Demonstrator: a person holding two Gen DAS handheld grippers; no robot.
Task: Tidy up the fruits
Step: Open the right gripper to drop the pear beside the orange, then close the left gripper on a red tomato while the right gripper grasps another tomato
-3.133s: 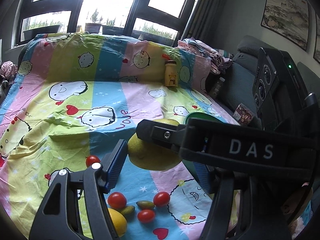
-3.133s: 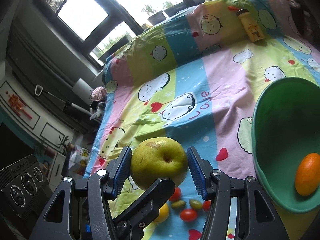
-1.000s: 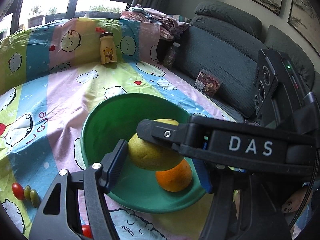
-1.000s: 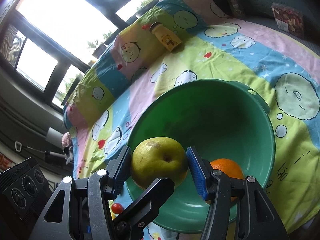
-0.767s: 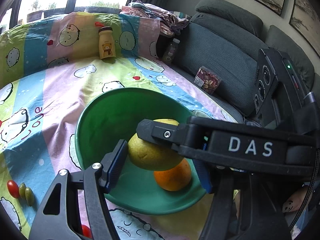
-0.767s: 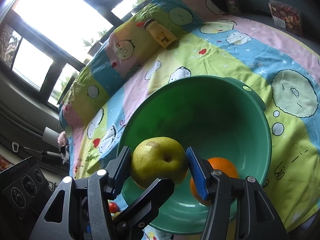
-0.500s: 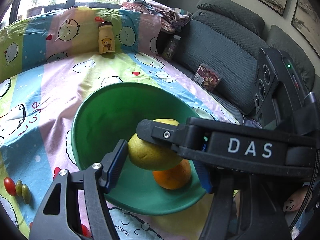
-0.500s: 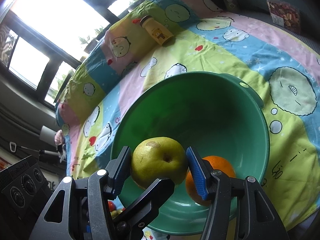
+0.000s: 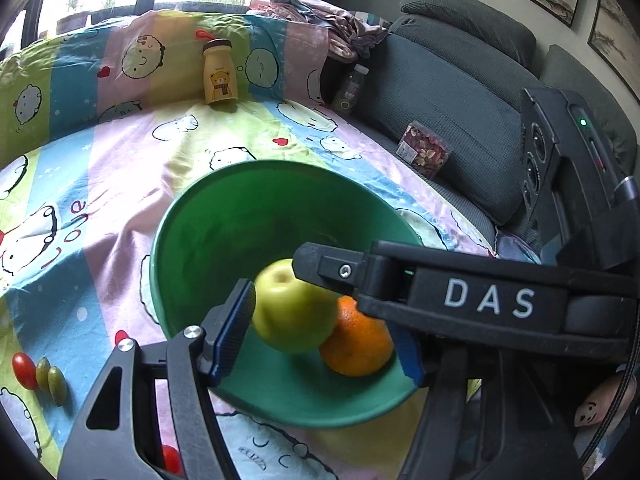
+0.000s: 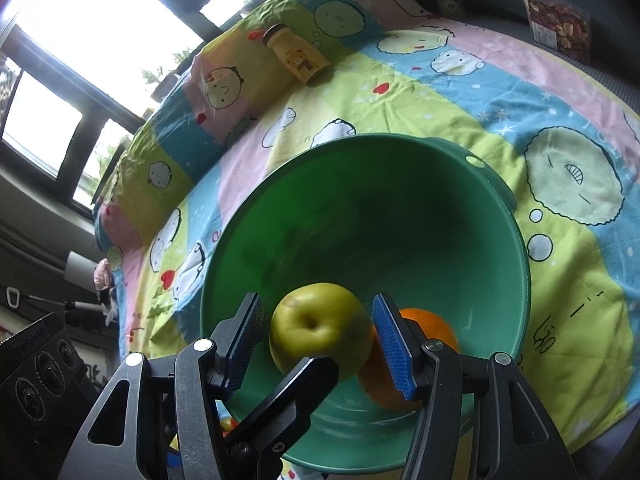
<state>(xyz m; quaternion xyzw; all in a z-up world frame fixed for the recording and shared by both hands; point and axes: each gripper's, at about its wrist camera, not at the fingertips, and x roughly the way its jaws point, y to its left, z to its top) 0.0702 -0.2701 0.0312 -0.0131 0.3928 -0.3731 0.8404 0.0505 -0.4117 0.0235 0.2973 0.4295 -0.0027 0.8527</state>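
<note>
Pear in the green bowl (image 10: 500,216) — both tongs wide

The pear (image 10: 320,328) rests against the orange (image 9: 356,344), loose between right tongs (image 10: 318,340) and left tongs (image 9: 320,332).

We hold our left black two-finger gripper (image 9: 324,320) tilted downward, its jaws standing well apart, the blue ribbed pads (image 9: 234,328) facing each other across a wide gap. Our right black two-finger gripper (image 10: 318,308) also slants down, its jaws parted, its own blue pads (image 10: 394,348) gripping nothing. The two grippers cross: a right finger marked DAS (image 9: 480,300) reaches in over the left gripper's far pad, and one left finger (image 10: 288,392) rises between the right fingers from below.
</note>
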